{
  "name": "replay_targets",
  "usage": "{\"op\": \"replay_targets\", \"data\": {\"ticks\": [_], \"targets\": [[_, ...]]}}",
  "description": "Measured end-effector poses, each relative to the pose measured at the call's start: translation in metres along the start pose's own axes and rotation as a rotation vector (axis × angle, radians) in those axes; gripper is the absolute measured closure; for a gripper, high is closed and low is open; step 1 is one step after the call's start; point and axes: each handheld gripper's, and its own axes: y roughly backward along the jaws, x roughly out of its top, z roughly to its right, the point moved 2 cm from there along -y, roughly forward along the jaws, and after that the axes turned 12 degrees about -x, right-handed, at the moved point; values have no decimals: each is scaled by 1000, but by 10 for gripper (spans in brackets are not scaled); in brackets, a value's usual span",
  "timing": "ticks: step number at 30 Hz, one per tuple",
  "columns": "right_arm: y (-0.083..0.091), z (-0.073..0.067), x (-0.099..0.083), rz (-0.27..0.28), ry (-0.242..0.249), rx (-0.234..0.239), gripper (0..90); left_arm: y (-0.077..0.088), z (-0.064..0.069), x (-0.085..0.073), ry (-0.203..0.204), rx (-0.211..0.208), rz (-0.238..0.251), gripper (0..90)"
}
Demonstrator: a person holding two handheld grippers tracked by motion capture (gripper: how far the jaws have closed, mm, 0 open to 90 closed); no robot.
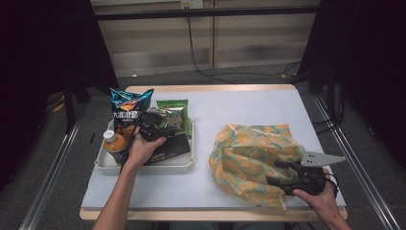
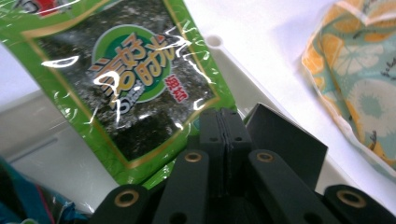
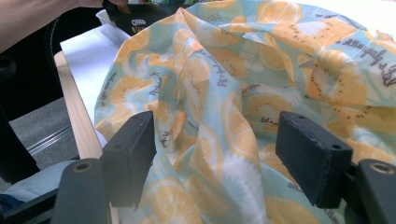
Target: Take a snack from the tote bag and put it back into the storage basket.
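Tray point(image 1: 103, 160) at the left of the counter point(image 1: 249, 103), holding a bottle point(image 1: 113, 143) front left, a chip bag point(image 1: 128, 109) behind it, a seaweed packet point(image 1: 174, 111) right of that, a flat box point(image 1: 170, 146) in front; cloth bag point(image 1: 249, 153) lies at the right.

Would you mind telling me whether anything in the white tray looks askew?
The green seaweed packet stands tilted against the white tray, its lower edge pinched in the left gripper. Nothing looks spilled or damaged.
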Motion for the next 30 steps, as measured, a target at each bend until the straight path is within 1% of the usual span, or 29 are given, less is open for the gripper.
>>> {"op": "replay_targets", "data": {"ticks": [2, 3, 4, 5, 6, 8, 11, 12, 14, 16, 18, 19, 21, 22, 23, 24, 25, 26, 27, 28, 29, 30], "targets": [[0, 0, 1, 1, 0, -2, 286, -2, 3, -1, -5, 5, -8, 893], [1, 0, 1, 3, 0, -4, 286, -3, 4, -1, -8, -8, -9, 892], [1, 0, 1, 3, 0, -4, 286, -3, 4, -1, -8, -8, -9, 892], [2, -1, 1, 6, 1, -4, 286, -3, 5, -3, -24, -1, -40, 892], [3, -1, 1, 6, 3, -5, 286, -3, 6, -4, -16, -5, -33, 892], [3, -1, 1, 8, 0, -8, 286, -3, 6, -4, -17, -6, -35, 888], [3, -1, 2, 9, -5, -11, 285, -3, 5, -6, -15, -12, -21, 883], [3, 0, 2, 10, -5, -12, 286, -2, 5, -7, -14, -31, -25, 874], [3, 0, 2, 14, -5, -15, 286, -2, 5, -8, -12, -29, -24, 861], [3, 2, 2, 21, -12, -16, 286, 1, 5, -10, -10, -18, -37, 860], [4, 2, 3, 22, -15, -18, 286, 1, 6, -10, -11, -23, -24, 849], [4, 2, 3, 22, -16, -18, 286, 2, 7, -11, -14, -25, -36, 845], [4, 2, 3, 23, -16, -19, 286, 3, 8, -11, -17, -25, -33, 841], [5, 2, 3, 26, -17, -20, 286, 3, 8, -12, -28, -32, -45, 841], [5, 2, 3, 26, -17, -20, 286, 3, 8, -12, -28, -32, -45, 841], [5, 2, 3, 26, -18, -19, 285, 3, 9, -12, -18, -30, -37, 841], [5, 2, 3, 29, -18, -23, 286, 3, 8, -12, -23, -32, -43, 831], [5, 2, 3, 28, -19, -21, 285, 3, 8, -13, -19, -33, -40, 827], [5, 2, 3, 26, -21, -23, 285, 3, 8, -13, -40, -38, -61, 827], [5, 3, 3, 27, -18, -22, 284, 3, 9, -13, -30, -48, -53, 827], [5, 3, 3, 28, -19, -23, 284, 2, 10, -13, -31, -32, -52, 817], [6, 3, 3, 29, -19, -24, 282, 2, 10, -14, -39, -40, -44, 812]]}}
